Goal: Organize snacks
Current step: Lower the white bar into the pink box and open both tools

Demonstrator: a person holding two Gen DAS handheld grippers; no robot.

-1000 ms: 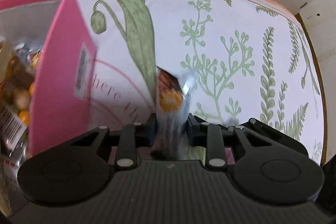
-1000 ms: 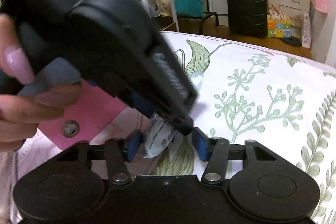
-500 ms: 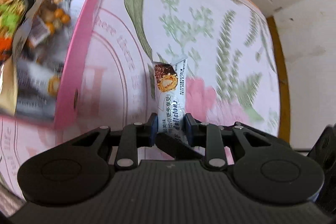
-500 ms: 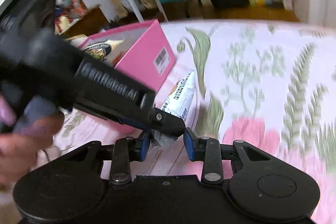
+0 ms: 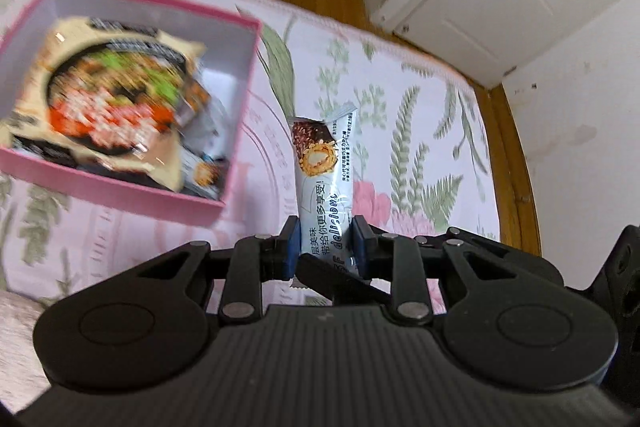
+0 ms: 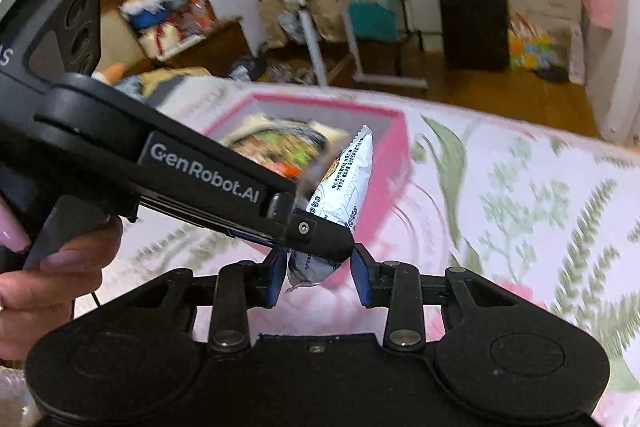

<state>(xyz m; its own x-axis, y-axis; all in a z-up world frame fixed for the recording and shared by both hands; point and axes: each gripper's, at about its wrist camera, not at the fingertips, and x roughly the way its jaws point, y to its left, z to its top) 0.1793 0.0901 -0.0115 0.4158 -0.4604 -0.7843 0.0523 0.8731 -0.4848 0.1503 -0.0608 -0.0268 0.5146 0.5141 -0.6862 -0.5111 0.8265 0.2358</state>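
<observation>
Pink cardboard walls mark the box [image 5: 120, 193], which sits on a floral bedspread [image 5: 420, 115] with a large snack bag [image 5: 108, 107] lying inside it (blurred). Just right of the box and above the bedspread, the left tongs [image 5: 325, 247] are clamped on a pale blue snack bar [image 5: 324, 163], which stands upright. The right tongs [image 6: 320, 277] stand partly apart around the bar's lower end; whether their pads press it I cannot tell.
</observation>
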